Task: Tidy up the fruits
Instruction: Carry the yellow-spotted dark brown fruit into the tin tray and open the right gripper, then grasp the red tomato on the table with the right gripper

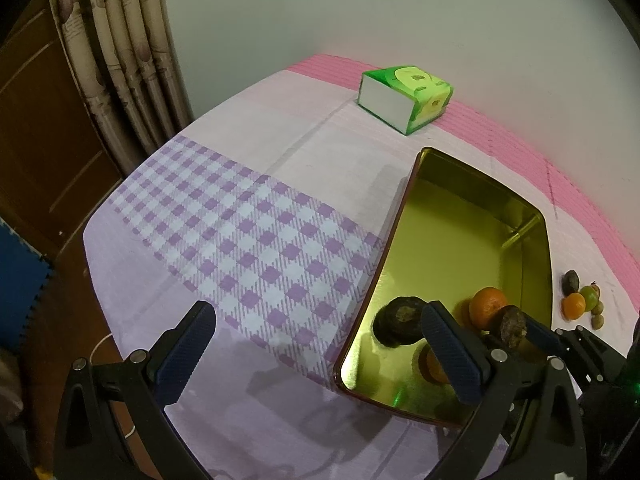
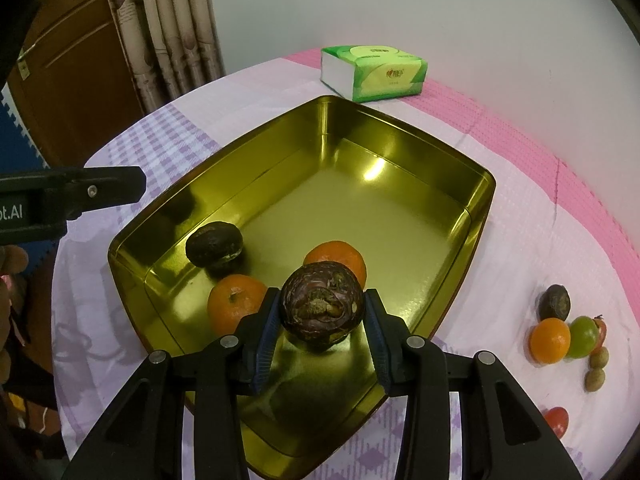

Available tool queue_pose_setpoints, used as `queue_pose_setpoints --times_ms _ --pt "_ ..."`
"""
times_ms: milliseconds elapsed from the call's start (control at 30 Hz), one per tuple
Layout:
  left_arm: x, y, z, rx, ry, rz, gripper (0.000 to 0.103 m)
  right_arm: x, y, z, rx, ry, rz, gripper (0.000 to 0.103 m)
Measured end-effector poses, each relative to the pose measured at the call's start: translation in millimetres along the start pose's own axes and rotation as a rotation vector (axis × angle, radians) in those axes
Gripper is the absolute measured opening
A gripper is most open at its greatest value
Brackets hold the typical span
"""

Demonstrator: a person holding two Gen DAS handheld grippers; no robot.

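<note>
So my right gripper (image 2: pixel 322 312) was pinching a dark, wrinkly purple-brown fruit (image 2: pixel 322 306) between its blue ribbed pads, held just above the near end of the gold tin (image 2: pixel 472 216). The tin was a shiny rectangular metal tray with rounded corners and a reddish outer rim, really mirror-like inside. Already in it: another dark wrinkled fruit (image 2: pixel 214 245) by the left wall, plus two smooth oranges (image 2: pixel 234 300), one of them half hidden behind the fruit I was gripping.

My left gripper (image 1: pixel 316 344) was spread wide with nothing in it, hanging over the purple checked cloth (image 1: pixel 248 240) on the bench, just left of the tin.

Off to the right of the tin sat a small cluster (image 2: pixel 568 332) on the cloth: a dark fruit, an orange, a green one and a few little brownish round ones. A green tissue pack (image 2: pixel 374 72) lay at the far edge.
</note>
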State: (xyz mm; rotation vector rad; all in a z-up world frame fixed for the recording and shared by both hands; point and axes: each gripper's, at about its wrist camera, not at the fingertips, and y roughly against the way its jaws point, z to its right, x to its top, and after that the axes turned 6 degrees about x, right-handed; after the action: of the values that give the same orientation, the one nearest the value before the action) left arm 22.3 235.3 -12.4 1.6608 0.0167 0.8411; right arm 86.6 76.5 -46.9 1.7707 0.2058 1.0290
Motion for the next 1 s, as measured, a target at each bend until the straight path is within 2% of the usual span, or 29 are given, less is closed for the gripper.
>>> queue_pose_setpoints --times_ms 333,633,800,1000 --pt "0.1 0.4 1.5 -0.018 -0.004 -0.004 0.102 1.8 6.1 3.7 0.021 -0.024 0.023 0.043" --pt "0.2 1.5 2.7 -0.022 -0.007 -0.002 0.102 0.3 42.5 17.9 0.007 -0.084 0.112 0.043" --pt "0.4 2.1 4.1 -0.023 -0.013 -0.002 0.102 -17.7 72.6 49.3 -0.076 -0.141 0.149 0.043" --pt "0.1 3.8 11.9 -0.024 -0.042 0.002 0.102 -49.6 89.8 103.3 -0.175 -0.253 0.133 0.043"
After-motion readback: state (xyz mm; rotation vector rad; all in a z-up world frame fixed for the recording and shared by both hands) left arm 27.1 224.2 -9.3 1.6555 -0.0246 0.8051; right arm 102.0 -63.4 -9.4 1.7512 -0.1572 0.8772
